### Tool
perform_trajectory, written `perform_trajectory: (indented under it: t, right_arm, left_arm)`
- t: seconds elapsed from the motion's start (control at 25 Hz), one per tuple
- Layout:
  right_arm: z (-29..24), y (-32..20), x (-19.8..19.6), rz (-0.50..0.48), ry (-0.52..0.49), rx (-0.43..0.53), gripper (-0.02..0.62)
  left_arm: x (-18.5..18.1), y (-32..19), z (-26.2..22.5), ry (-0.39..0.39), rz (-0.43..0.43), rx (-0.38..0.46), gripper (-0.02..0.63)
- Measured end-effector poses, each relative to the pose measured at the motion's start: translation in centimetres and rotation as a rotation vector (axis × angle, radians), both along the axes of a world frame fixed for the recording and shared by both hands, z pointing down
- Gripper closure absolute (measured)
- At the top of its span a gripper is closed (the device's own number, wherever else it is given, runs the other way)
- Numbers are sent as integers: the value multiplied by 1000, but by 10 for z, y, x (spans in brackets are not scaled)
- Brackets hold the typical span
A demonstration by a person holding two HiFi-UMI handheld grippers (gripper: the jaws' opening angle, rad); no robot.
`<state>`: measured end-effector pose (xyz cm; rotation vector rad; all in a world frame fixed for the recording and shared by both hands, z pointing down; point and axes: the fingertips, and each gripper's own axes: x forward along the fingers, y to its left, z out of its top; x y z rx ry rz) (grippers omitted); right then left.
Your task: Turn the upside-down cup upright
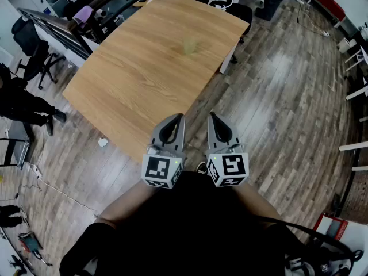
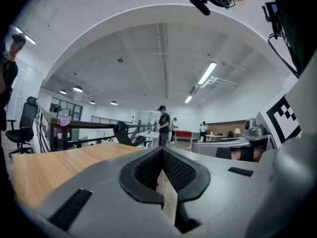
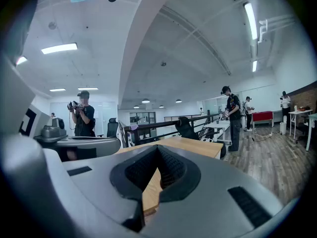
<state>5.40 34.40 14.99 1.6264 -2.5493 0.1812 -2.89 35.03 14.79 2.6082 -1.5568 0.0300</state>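
Observation:
A small pale yellowish cup (image 1: pixel 190 46) stands on the far half of the wooden table (image 1: pixel 144 73); it is too blurred to tell which way up it is. My left gripper (image 1: pixel 180 117) and right gripper (image 1: pixel 211 115) hang side by side over the table's near edge, close to my body and well short of the cup. Both have their jaws closed together with nothing between them. In the left gripper view the left gripper (image 2: pixel 162 150) points level across the tabletop. In the right gripper view the right gripper (image 3: pixel 158 148) aims over the table's corner. Neither gripper view shows the cup.
Black office chairs (image 1: pixel 31 45) and a dark desk (image 1: pixel 69 30) crowd the table's left side, where a person (image 1: pixel 23 105) stands. Another chair (image 1: pixel 236 7) sits at the far right corner. A small white object (image 1: pixel 102 142) lies on the wood floor. People stand farther off (image 3: pixel 232 118).

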Motion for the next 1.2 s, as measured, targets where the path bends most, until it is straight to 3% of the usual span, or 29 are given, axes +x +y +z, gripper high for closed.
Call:
perform_trajectory:
  t: [0.6,1.2]
  right_arm:
    - [6,-5,-22,31,-12,-26,582]
    - [35,18,-52,153,-34,-102,583]
  left_arm:
    - [-23,-6,7,24,36,-16,598]
    - [-61,7,38,62,122,-87,598]
